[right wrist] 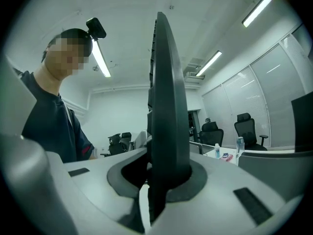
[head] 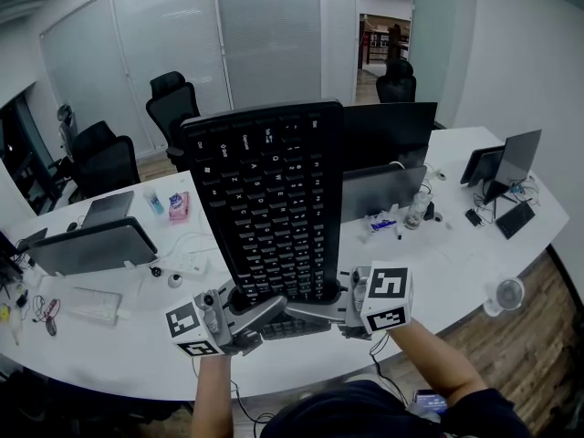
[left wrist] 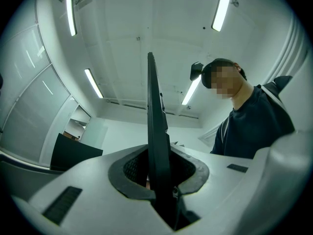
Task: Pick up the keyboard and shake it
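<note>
Kbd (head: 269,203) is off the desk (head: 456,263), held up on its short edge, nearly upright, key side facing us in the head view. Its bottom edge sits at the two grippers and its top edge reaches up in front of the dark monitors (head: 388,135).

L gripper (head: 260,313): jaws clenched on the kbd's lower edge, left of centre. In the left gripper view we see the kbd edge-on as a thin black slab rising straight out from between the pads, with both pads pressed on it.

R gripper (head: 319,313): jaws also clamped on the lower edge, just beside the L one. In the right gripper view the slab fills the gap, pads tight on both faces.

The two grippers are near each other, w/ marker cubes turned outward and both forearms coming up from the bottom of the head view.

Desk below, white and curved:
- closed laptop (head: 91,245) at left
- power strip (head: 187,265) near it
- pink packet (head: 179,206) further back
- clear bottle (head: 417,210) right of the kbd
- more screens (head: 506,162) at far right

Black office chairs (head: 173,103) stand behind the desk. Both gripper views show a person in a dark top (left wrist: 254,126) w/ a head-mounted cam.
</note>
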The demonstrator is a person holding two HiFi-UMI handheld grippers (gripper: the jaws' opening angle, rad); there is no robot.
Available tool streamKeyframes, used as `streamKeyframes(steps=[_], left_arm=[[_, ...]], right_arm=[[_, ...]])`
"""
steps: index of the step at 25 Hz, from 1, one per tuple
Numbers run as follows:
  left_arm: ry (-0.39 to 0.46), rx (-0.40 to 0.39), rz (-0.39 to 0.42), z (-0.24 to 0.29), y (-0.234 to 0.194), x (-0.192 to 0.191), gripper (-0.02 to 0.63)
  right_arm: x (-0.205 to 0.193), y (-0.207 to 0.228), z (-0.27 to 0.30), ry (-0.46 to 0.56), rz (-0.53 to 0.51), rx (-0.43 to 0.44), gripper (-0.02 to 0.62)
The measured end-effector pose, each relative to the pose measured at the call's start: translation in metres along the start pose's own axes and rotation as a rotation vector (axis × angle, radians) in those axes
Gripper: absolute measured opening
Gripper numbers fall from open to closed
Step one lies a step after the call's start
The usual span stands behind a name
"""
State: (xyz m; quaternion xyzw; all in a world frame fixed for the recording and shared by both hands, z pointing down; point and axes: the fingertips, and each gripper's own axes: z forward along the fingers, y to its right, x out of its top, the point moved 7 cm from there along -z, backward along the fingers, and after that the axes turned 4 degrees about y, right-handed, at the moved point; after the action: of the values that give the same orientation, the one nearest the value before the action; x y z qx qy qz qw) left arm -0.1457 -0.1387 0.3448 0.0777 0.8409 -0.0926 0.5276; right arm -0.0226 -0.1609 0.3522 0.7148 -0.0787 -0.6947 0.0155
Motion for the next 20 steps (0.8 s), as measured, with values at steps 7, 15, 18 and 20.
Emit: streamKeyframes(steps=[7,15,18,20], left_arm=[[-0.011,0.029,0.089,0.0022,0.0002,0.0008,0.092],[-0.049,0.086,0.160,0.0019,-0.0007,-0.0034,0.127],[-0.052,0.101,0.181,-0.0006,-0.0021,-0.0046,0.141],[-0.055,0.125,0.199,-0.0050,-0.0023,-0.0049,0.155]], right_arm=[[0.0021,0.0015,-0.0023,-0.015,-0.026,-0.048,0.080],[-0.0019,0.0045,-0.0062,-0.034,-0.033,-0.093,0.080],[-0.0023,0.0056,-0.0069,-0.054,-0.064,-0.111,0.080],[-0.0032,0.0053,-0.0077,-0.062,-0.079,-0.122,0.080]])
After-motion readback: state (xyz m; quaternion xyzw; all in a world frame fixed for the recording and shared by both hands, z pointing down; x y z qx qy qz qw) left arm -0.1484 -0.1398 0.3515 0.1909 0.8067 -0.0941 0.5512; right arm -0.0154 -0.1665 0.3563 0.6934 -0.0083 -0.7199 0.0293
